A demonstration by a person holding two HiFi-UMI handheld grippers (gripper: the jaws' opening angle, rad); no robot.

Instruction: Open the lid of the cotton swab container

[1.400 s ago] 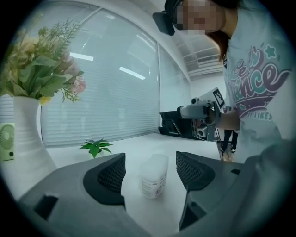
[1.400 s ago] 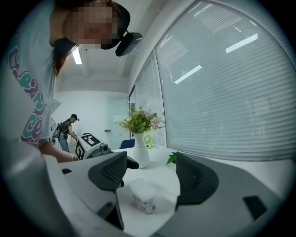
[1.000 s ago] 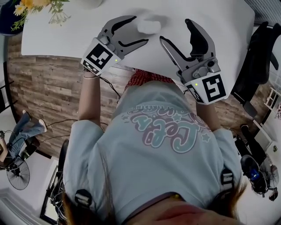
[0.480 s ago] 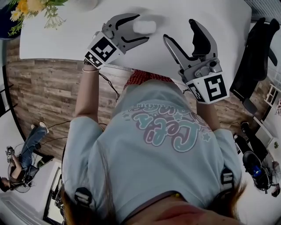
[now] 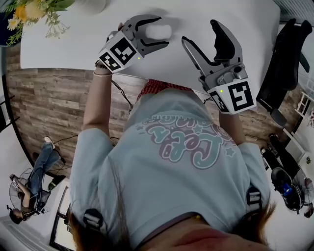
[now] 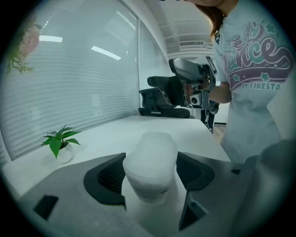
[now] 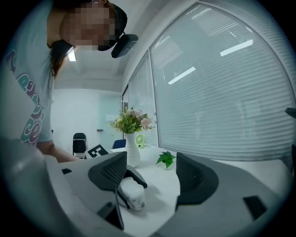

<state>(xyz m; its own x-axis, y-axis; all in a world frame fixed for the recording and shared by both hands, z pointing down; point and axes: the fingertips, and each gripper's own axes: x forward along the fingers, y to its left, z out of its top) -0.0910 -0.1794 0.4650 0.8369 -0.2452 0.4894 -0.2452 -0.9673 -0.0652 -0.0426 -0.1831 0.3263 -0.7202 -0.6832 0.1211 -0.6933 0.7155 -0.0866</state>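
The cotton swab container (image 5: pixel 158 31) is a small translucent white tub with its lid on, upright on the white table (image 5: pixel 68 41). My left gripper (image 5: pixel 156 33) is open with one jaw on each side of the tub. In the left gripper view the tub (image 6: pixel 150 169) fills the gap between the pads, and I cannot tell whether they touch it. My right gripper (image 5: pixel 198 32) is open and empty, a short way right of the tub. In the right gripper view the tub (image 7: pixel 132 196) stands low and left of my right gripper's (image 7: pixel 150 178) gap.
A vase of flowers (image 5: pixel 29 12) stands at the table's far left corner, also seen as the vase (image 7: pixel 132 155). A small potted plant (image 6: pixel 60 141) sits near the blinds. A black chair (image 5: pixel 289 63) stands off the right edge. The table's near edge runs by my torso.
My left gripper has slid forward and right until its open jaws sit on both sides of the tub. The right gripper has barely shifted.
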